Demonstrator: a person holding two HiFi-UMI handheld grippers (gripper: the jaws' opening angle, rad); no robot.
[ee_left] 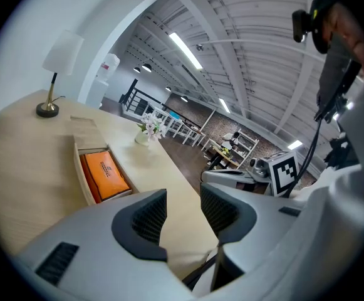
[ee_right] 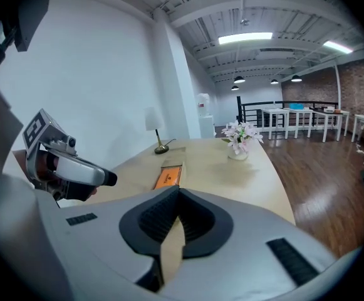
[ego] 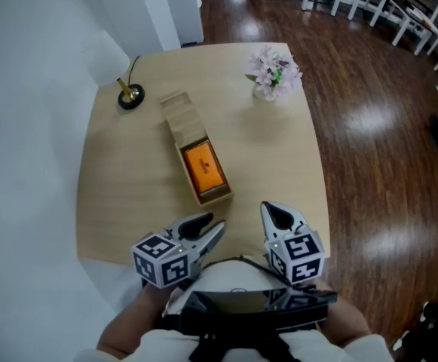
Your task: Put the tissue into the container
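Only illegible print on tissue pack (ee_left: 106, 173)

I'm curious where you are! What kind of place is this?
Probably a big loft-style hall or café: strip lights on a high bare ceiling, a brick wall, and white tables and chairs.

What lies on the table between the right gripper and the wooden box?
Nothing. In the head view, the stretch of table between the right gripper and the box is bare.
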